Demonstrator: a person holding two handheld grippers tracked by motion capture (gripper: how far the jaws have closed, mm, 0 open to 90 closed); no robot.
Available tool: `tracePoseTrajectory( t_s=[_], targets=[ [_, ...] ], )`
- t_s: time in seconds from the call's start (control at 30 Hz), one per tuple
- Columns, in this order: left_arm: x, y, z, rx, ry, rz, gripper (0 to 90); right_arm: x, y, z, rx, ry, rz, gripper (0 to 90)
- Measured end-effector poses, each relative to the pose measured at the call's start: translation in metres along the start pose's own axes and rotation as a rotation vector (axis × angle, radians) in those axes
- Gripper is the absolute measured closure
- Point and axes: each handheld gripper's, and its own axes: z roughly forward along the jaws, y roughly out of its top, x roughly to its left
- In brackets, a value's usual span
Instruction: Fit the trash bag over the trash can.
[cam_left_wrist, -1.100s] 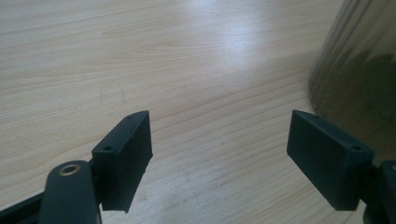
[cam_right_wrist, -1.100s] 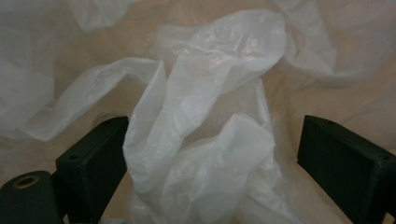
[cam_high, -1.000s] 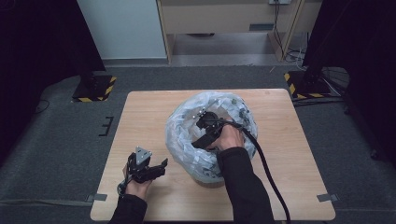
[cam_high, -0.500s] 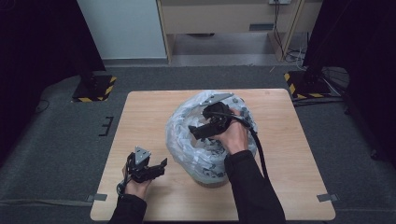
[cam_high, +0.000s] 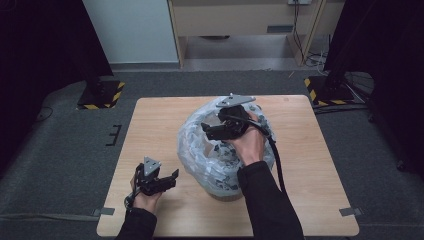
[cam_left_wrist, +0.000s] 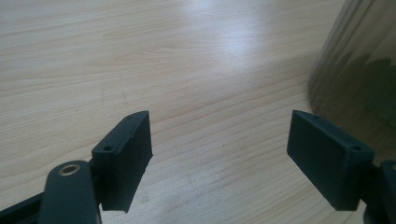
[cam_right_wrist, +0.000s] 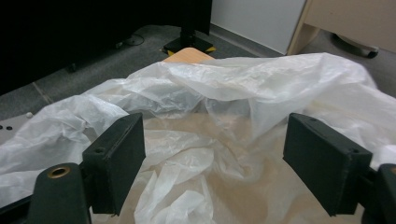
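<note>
A crumpled clear plastic bag (cam_high: 207, 155) sits heaped over a round bulky thing in the middle of the wooden table (cam_high: 310, 165). My right gripper (cam_high: 206, 133) hovers above the bag's top and points left. Its jaws have just been closing a little but still stand wide, with nothing pressed between them. In the right gripper view, white film (cam_right_wrist: 261, 84) lies beyond and below my right gripper (cam_right_wrist: 215, 158). My left gripper (cam_high: 173, 180) rests low at the table's front left, open and pointing toward the bag. In the left gripper view, bare wood shows between the jaws of my left gripper (cam_left_wrist: 219, 149).
The bag's smoky side (cam_left_wrist: 355, 70) rises just right of the left jaws. Black stands with yellow-striped bases (cam_high: 100, 95) (cam_high: 327, 90) flank the table's far corners. A wooden cabinet (cam_high: 240, 20) and grey carpet lie beyond.
The right hand has lifted its gripper higher above the bag and a little toward the far side, and its jaws look slightly narrower. The left gripper has stayed put.
</note>
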Motion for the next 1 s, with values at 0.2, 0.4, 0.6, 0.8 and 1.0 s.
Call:
tracePoseTrajectory(
  t_s=[0.2,0.4,0.6,0.8,1.0],
  targets=[
    [0.000,0.000,0.001,0.002,-0.001,0.003,21.7,0.000,-0.012,0.028,0.118,0.075,0.000,19.6],
    [-0.001,0.000,0.002,0.005,-0.003,0.006,21.7,-0.004,-0.017,0.038,0.218,0.078,0.015,16.5],
    [-0.001,0.000,0.002,0.009,-0.006,0.007,21.7,-0.004,-0.030,0.048,0.398,0.115,0.022,16.0],
    [0.000,0.000,0.002,0.008,-0.007,0.005,21.6,-0.003,-0.028,0.046,0.380,0.107,0.014,14.9],
    [0.001,0.000,0.001,0.006,-0.006,0.001,21.6,-0.004,-0.018,0.029,0.188,0.110,0.047,14.1]
  ],
)
